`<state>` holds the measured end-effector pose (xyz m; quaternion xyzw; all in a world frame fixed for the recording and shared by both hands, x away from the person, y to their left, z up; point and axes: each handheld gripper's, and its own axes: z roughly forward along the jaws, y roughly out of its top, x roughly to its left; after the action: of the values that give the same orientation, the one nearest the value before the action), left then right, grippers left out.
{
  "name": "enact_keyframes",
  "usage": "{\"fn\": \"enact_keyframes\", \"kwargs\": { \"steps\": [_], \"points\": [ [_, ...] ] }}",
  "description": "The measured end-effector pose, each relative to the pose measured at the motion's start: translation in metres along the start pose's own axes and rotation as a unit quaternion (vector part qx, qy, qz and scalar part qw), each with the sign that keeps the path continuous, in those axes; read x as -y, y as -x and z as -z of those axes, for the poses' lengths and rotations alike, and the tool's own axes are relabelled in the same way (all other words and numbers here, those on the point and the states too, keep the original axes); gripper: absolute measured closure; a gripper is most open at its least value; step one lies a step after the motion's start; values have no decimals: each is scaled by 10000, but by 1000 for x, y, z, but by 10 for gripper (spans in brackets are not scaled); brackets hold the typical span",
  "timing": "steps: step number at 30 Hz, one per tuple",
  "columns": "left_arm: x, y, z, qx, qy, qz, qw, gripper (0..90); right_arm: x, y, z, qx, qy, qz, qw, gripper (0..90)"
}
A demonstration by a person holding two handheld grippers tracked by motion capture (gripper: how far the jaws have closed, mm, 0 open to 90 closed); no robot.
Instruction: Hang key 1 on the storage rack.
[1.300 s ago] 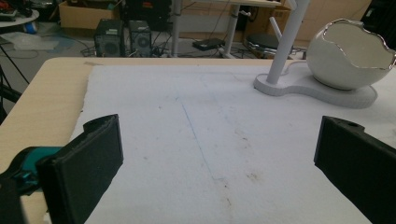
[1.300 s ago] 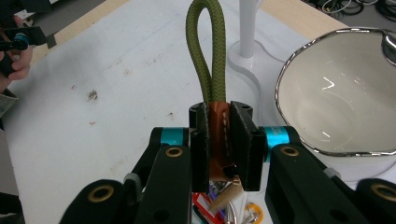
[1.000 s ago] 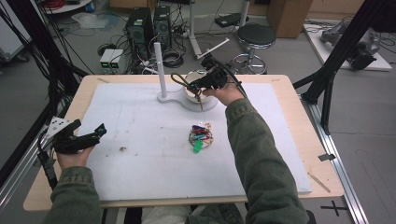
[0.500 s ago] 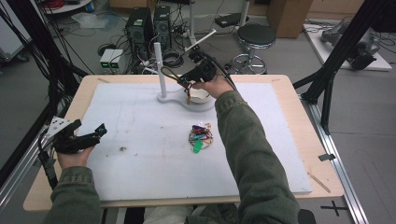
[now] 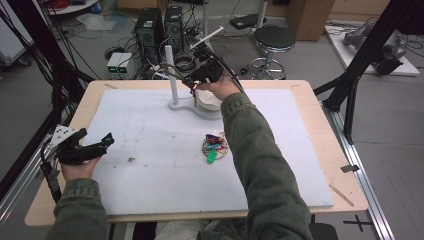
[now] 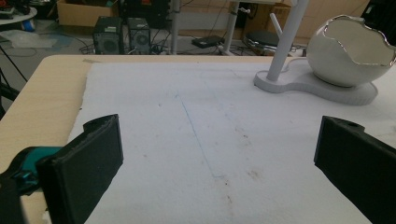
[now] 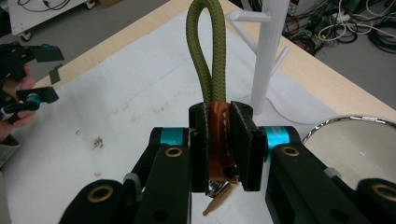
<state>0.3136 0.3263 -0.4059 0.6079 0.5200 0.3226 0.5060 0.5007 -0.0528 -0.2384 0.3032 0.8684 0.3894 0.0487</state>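
Note:
My right gripper (image 7: 219, 112) is shut on the brown leather tab of a key fob, whose olive rope loop (image 7: 205, 51) sticks up beyond the jaws. A metal key end hangs below them. In the high view this gripper (image 5: 194, 80) hovers just right of the white peg stand's pole (image 5: 172, 75) and above the white bowl (image 5: 210, 102). The stand's pegs (image 7: 266, 56) rise right behind the loop. My left gripper (image 5: 97, 142) rests at the mat's left edge, open and holding nothing (image 6: 219, 154).
A pile of coloured key fobs (image 5: 215, 146) lies mid-mat. The stand and egg-shaped bowl (image 6: 350, 51) share one white base (image 6: 322, 88) at the far side. The white mat (image 5: 150, 150) covers a wooden table (image 5: 320, 100); computers and a stool stand beyond.
My right gripper has carried the fob leftward from over the bowl toward the stand's pole, rising slightly. The left gripper has stayed put.

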Motion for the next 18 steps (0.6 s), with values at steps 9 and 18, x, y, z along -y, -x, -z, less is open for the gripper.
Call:
{"fn": "enact_keyframes", "kwargs": {
  "steps": [9, 18],
  "points": [
    [0, 0, 0, 0, 10, 19, 10000, 17, -10, 5, -11, 76, 101, -198, 9997, 779],
    [0, -1, 0, 1, 22, 27, 10000, 17, -13, 7, -20, 104, 105, -270, 9995, 778]
  ]
}}
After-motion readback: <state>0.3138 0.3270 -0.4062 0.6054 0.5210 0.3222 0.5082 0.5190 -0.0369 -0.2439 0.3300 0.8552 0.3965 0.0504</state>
